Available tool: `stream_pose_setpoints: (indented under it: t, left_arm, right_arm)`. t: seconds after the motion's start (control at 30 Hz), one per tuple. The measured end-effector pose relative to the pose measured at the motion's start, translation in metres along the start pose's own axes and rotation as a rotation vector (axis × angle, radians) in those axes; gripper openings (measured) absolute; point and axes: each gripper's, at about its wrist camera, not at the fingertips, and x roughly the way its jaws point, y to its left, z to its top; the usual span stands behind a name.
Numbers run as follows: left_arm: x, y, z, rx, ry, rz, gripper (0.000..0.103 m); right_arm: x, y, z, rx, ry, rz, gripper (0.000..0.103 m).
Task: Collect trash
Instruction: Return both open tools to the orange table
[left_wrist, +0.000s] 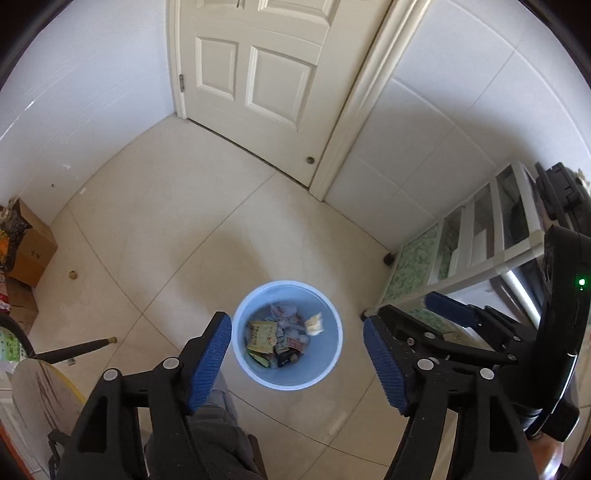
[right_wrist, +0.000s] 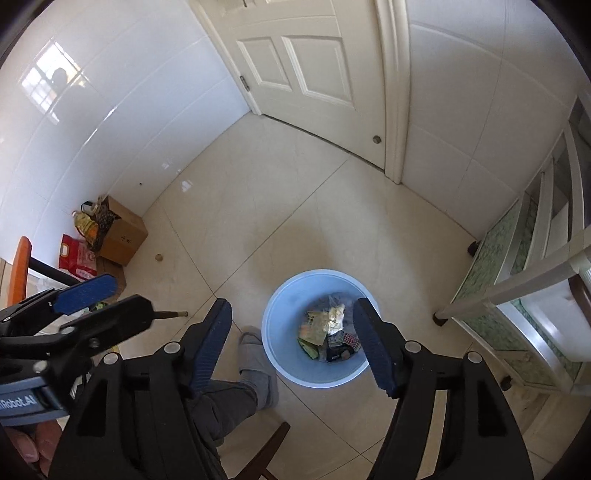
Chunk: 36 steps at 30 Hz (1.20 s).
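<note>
Left wrist view: left gripper (left_wrist: 297, 354) spread wide, nothing between blue pads (left_wrist: 210, 363), pointing down over pale blue bin (left_wrist: 332, 354) on tiled floor (left_wrist: 177, 229); wrappers (left_wrist: 275, 341) (crumpled, mixed) inside.

Right wrist view: right gripper (right_wrist: 291, 343) likewise spread and empty, same bin (right_wrist: 280, 325) below, grey slipper (right_wrist: 258, 373) just beside.

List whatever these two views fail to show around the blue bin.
- Blue bin: right wrist view, the right gripper's finger covers its right rim.
- Wrappers: print too small in both views.
- Cardboard box: left wrist view, cut off by the edge.
</note>
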Motion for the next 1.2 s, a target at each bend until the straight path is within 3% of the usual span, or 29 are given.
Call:
stream_pose_setpoints:
  t: [0.03, 0.1, 0.27, 0.47, 0.63, 0.9, 1.2]
  left_arm:
    - [-0.002, -0.001, -0.001, -0.001, -0.007, 0.018, 0.071]
    - [-0.012, -0.003, -0.011, -0.001, -0.033, 0.057, 0.078]
    - [-0.035, -0.012, -0.029, -0.01, -0.141, 0.196, 0.089]
    - [-0.063, -0.023, -0.058, -0.041, -0.207, 0.204, 0.09]
    - [-0.119, -0.015, -0.092, -0.054, -0.315, 0.208, 0.095]
    - [-0.212, 0.009, -0.162, -0.119, -0.488, 0.238, 0.1]
    - [-0.309, 0.039, -0.264, -0.228, -0.639, 0.331, 0.102]
  right_arm:
    - [-0.001, 0.0, -0.001, 0.001, -0.001, -0.005, 0.082]
    - [-0.004, -0.001, -0.002, 0.01, -0.016, -0.013, 0.103]
    - [-0.012, 0.004, -0.003, 0.016, -0.025, -0.052, 0.103]
    - [-0.036, 0.025, -0.002, -0.001, -0.068, -0.039, 0.103]
    - [-0.072, 0.054, 0.0, -0.043, -0.135, -0.017, 0.103]
    - [-0.146, 0.128, -0.004, -0.133, -0.281, 0.063, 0.103]
    - [-0.185, 0.218, -0.019, -0.264, -0.351, 0.151, 0.103]
